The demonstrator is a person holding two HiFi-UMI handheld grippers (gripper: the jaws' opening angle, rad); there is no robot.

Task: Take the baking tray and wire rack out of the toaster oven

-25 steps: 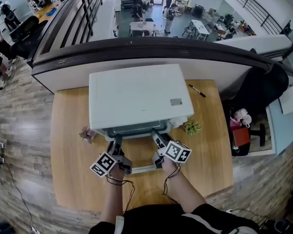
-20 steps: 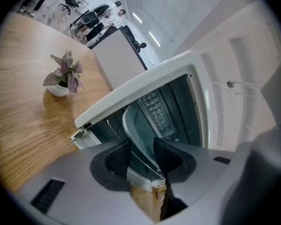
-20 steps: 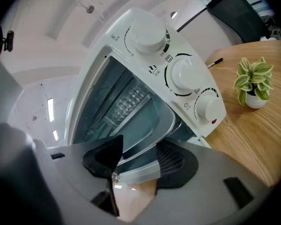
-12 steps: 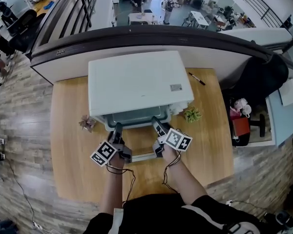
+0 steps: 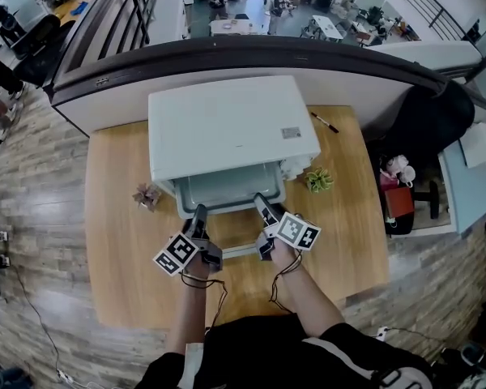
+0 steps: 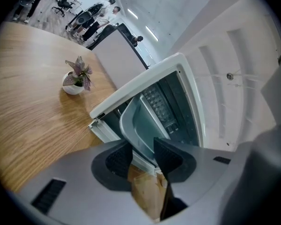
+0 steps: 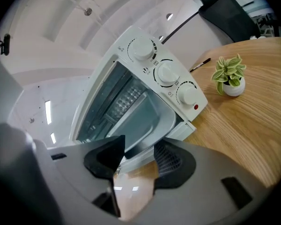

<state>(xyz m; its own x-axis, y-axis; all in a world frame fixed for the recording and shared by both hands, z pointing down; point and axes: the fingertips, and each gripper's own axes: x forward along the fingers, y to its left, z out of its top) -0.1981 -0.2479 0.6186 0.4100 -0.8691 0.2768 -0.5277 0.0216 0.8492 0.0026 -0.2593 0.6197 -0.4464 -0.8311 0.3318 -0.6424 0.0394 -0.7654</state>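
Baking tray (image 5: pixel 227 191) stands partly drawn out of the open toaster oven (image 5: pixel 227 132), its front lip straight ahead of both tongs and its back part inside the cavity. The left tongs (image 6: pixel 143 149) have the lip's left end between narrowed jaws and appear to be clamped on it. The right tongs (image 7: pixel 139 151) have just been closing; the lip's right end runs between the jaws, but a gap shows on either side, so they look not yet pressed home.

Just beneath both pairs of tongs lies the dropped glass door (image 5: pixel 236 245), which mirrors the wooden table (image 5: pixel 121 258). Beyond the right tongs and off to their outer side are the oven's knobs (image 7: pixel 166 73) and a small green plant (image 7: pixel 229 76); to the outer side of the left tongs stands a pink-leaved plant (image 6: pixel 76 78).

As for progress, the door is down and the tray is on its way out, so it has yet to be pulled clear and set down. The rack has not been touched.

A gridded surface (image 6: pixel 157 104) shows deep in the cavity, past the tray. Whether that is the wire rack or part of the oven cannot be told. The tray's rear edge is hidden inside, and in the head view the marker cubes cover most of both hands.
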